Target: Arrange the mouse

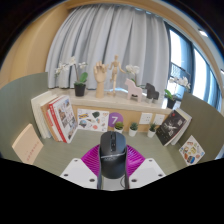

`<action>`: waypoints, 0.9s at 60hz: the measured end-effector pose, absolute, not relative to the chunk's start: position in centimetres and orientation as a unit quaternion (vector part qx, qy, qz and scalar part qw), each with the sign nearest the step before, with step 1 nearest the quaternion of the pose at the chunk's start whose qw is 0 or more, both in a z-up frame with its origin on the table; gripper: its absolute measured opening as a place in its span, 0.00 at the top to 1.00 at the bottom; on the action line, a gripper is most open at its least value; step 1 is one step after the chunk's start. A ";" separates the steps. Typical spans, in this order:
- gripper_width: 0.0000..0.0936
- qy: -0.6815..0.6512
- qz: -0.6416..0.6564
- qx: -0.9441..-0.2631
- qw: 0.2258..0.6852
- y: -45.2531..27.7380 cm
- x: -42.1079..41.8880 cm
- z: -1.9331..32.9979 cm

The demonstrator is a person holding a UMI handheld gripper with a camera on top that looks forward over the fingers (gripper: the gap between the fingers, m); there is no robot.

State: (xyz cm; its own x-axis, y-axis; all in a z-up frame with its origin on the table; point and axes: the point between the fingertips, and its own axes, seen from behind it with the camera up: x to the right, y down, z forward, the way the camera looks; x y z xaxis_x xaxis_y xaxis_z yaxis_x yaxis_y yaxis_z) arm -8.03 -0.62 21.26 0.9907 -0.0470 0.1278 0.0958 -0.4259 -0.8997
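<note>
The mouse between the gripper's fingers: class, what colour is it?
Black. The mouse shows best in the gripper view, held between the gripper's magenta pads.

Pale grey curtains (pixel 110 35) hang across the far wall, with a bright window (pixel 190 60) at the right. A low wooden shelf (pixel 120 103) carries potted plants (pixel 81 78), figurines (pixel 113 75) and books (pixel 62 118) below

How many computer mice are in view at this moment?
1. The black mouse lies between the fingers of the hand-held gripper, pads close against its sides, short of the shelf with books. Anything behind the books would be hidden.
</note>
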 end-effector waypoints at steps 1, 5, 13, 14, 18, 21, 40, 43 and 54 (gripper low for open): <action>0.67 -0.011 -0.064 -0.843 0.534 -0.6 -7.0 20.9; 0.67 -0.001 -0.066 -0.852 0.519 -0.6 -3.4 18.4; 0.67 0.006 -0.047 -0.889 0.455 -1.8 1.9 11.5; 0.67 0.005 -0.043 -0.892 0.449 -1.9 2.2 10.6; 0.68 0.004 -0.037 -0.907 0.419 -2.6 3.3 6.7; 0.67 -0.001 -0.037 -0.917 0.398 -3.1 4.0 4.4; 0.61 0.018 -0.011 -0.933 0.359 -4.3 3.9 -1.2; 0.58 0.020 -0.010 -0.933 0.360 -4.3 3.9 -1.2; 0.44 0.019 -0.019 -0.937 0.350 -4.5 4.5 -1.3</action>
State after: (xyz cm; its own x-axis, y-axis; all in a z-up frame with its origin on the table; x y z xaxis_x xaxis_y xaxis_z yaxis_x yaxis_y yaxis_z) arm 4.47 -4.49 -1.27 0.9986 -0.0489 0.0225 -0.0221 -0.7550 -0.6554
